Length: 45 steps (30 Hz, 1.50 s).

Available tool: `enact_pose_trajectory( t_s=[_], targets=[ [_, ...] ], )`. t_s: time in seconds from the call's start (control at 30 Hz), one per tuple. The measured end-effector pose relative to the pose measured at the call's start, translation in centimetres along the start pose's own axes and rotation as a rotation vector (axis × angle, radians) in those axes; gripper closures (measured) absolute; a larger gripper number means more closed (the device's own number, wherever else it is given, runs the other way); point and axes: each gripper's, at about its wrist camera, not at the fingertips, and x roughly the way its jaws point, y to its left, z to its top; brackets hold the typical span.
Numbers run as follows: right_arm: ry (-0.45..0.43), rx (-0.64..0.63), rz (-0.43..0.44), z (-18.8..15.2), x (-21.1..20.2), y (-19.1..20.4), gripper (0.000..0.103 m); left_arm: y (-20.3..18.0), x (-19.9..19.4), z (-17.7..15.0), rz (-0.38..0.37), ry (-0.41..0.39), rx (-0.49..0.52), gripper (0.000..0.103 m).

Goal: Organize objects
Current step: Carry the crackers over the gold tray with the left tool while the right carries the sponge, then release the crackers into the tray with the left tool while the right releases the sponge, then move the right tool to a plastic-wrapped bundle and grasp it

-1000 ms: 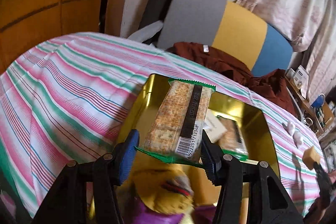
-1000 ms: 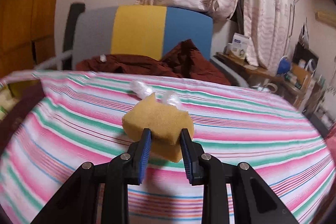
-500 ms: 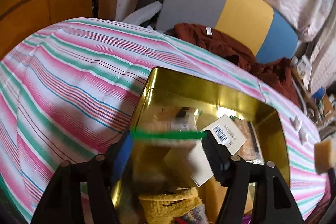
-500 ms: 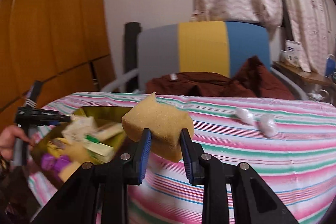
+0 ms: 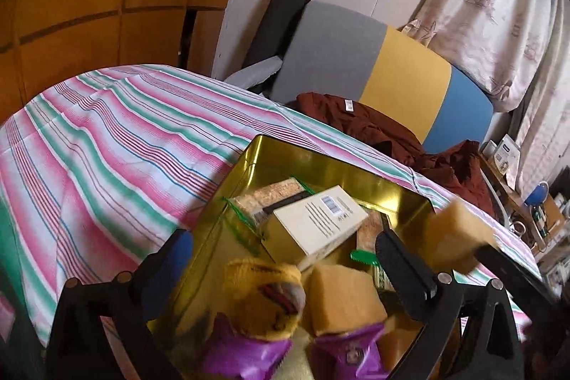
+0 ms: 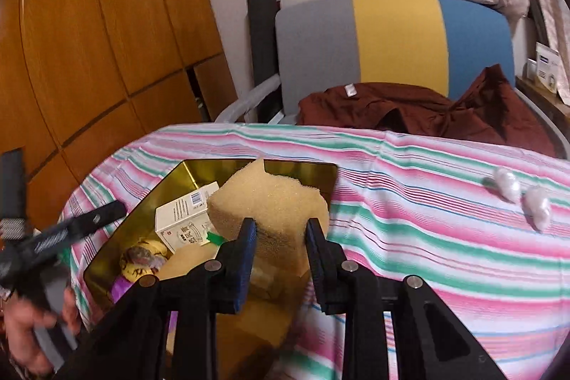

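Note:
A gold tin [image 5: 322,161] sits on the striped tablecloth and holds a cracker packet [image 5: 270,198], a white box [image 5: 317,219], a sponge block [image 5: 342,298], a yellow plush item [image 5: 263,294] and purple packets [image 5: 249,351]. My left gripper [image 5: 285,259] hangs over the tin's near end. Its jaws are opening wide, with nothing pressed between them. My right gripper [image 6: 281,237] is shut on a yellow sponge [image 6: 274,198] above the tin's [image 6: 178,180] right edge. That sponge [image 5: 452,234] also shows at the right of the left wrist view.
Two small white wrapped items [image 6: 509,184] lie on the cloth to the right. A grey, yellow and blue chair [image 6: 392,41] with a brown garment [image 6: 409,109] stands behind the table. Wooden cabinets [image 6: 89,41] are at the left. A hand [image 6: 21,337] holds the left gripper.
The left gripper let go of the cracker packet, which now lies in the tin, and its jaws spread wide. The right gripper carried the sponge leftward to the tin.

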Motion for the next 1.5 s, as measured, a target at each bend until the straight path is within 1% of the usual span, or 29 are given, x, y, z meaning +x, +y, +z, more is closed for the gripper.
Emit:
enact_pose_trajectory(
  t_s=[0.17, 0.23, 0.3, 0.33, 0.37, 0.43, 0.53, 0.67, 0.77, 0.9, 1.1, 1.2, 1.33, 1.43, 1.5],
  targets=[
    [0.025, -0.086, -0.092, 0.7, 2.3, 1.6, 0.073, 0.2, 0.0, -0.5, -0.014, 0.028, -0.032, 0.0],
    [0.043, -0.102, -0.105, 0.8, 3.3, 1.8, 0.071, 0.0, -0.3, -0.6, -0.012, 0.025, -0.035, 0.0],
    [0.059, -0.113, -0.12, 0.8, 3.6, 2.0, 0.066, -0.2, -0.4, -0.6, -0.01, 0.024, -0.034, 0.0],
    [0.053, -0.119, -0.138, 0.8, 3.4, 2.0, 0.06, -0.2, -0.5, -0.7, -0.012, 0.023, -0.036, 0.0],
    [0.04, -0.121, -0.146, 0.7, 3.1, 2.0, 0.057, -0.2, -0.6, -0.6, -0.014, 0.023, -0.039, 0.0],
    [0.017, -0.106, -0.149, 0.6, 2.1, 1.8, 0.056, -0.3, -0.7, -0.6, -0.015, 0.021, -0.045, 0.0],
    [0.001, -0.059, -0.122, 0.4, 1.0, 1.0, 0.056, -0.4, -1.0, -0.7, -0.015, 0.018, -0.057, 0.0],
    [-0.011, -0.003, -0.117, 0.0, 0.0, -0.1, 0.056, -1.1, -1.0, -1.0, -0.027, 0.039, -0.055, 0.0],
    [-0.007, 0.04, -0.114, -0.6, -0.5, -1.2, 0.056, -2.1, -1.0, -1.5, -0.035, 0.054, -0.026, 0.0],
    [-0.003, 0.075, -0.135, -1.4, -1.2, -2.8, 0.056, -4.0, -1.2, -2.4, -0.059, 0.063, 0.031, 0.0],
    [0.01, 0.132, -0.192, -3.0, -2.3, -6.0, 0.056, -6.8, -1.5, -3.8, -0.152, 0.088, 0.105, 0.0],
    [0.025, 0.165, -0.221, -3.9, -2.7, -7.7, 0.056, -8.4, -1.7, -4.6, -0.2, 0.116, 0.144, 0.0],
    [0.056, 0.191, -0.282, -5.2, -3.0, -9.8, 0.056, -10.5, -2.4, -5.7, -0.25, 0.118, 0.198, 0.0],
    [0.09, 0.233, -0.364, -6.0, -3.4, -11.8, 0.056, -11.8, -3.1, -6.5, -0.286, 0.122, 0.245, 0.0],
    [0.099, 0.256, -0.396, -6.4, -3.8, -12.9, 0.056, -12.7, -3.5, -7.2, -0.305, 0.127, 0.269, 0.0]
  ],
)
